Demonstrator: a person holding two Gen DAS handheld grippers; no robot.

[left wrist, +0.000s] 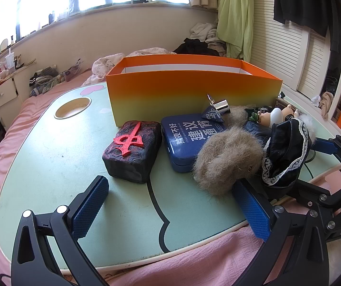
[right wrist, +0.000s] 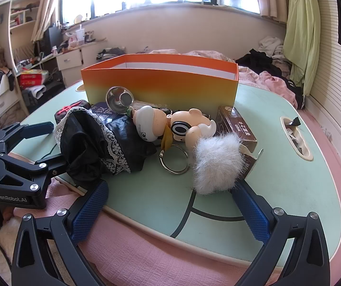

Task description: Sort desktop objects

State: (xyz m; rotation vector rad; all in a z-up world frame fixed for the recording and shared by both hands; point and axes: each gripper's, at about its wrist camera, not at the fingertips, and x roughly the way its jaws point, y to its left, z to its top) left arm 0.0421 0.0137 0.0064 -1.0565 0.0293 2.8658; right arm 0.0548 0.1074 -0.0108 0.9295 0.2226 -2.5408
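An orange-to-yellow box (left wrist: 189, 88) stands open at the back of the mint-green lap table (left wrist: 51, 157); it also shows in the right wrist view (right wrist: 161, 83). In front lie a black mahjong-tile block with a red character (left wrist: 132, 152), a blue case (left wrist: 187, 138), a grey-brown fur ball (left wrist: 225, 162), a black lace cloth (left wrist: 285, 152), a steel funnel (right wrist: 119, 100), a cartoon figure keychain (right wrist: 170, 126), a white fur pompom (right wrist: 218, 164) and a brown carton (right wrist: 237, 124). My left gripper (left wrist: 170, 205) is open near the front edge. My right gripper (right wrist: 170, 205) is open before the pompom.
The table sits on a pink bed (right wrist: 146, 250). It has a round cup hole (left wrist: 72, 107) at the left and a slot holding small items (right wrist: 297, 138) at the right. Clothes lie piled behind the box (right wrist: 266, 59).
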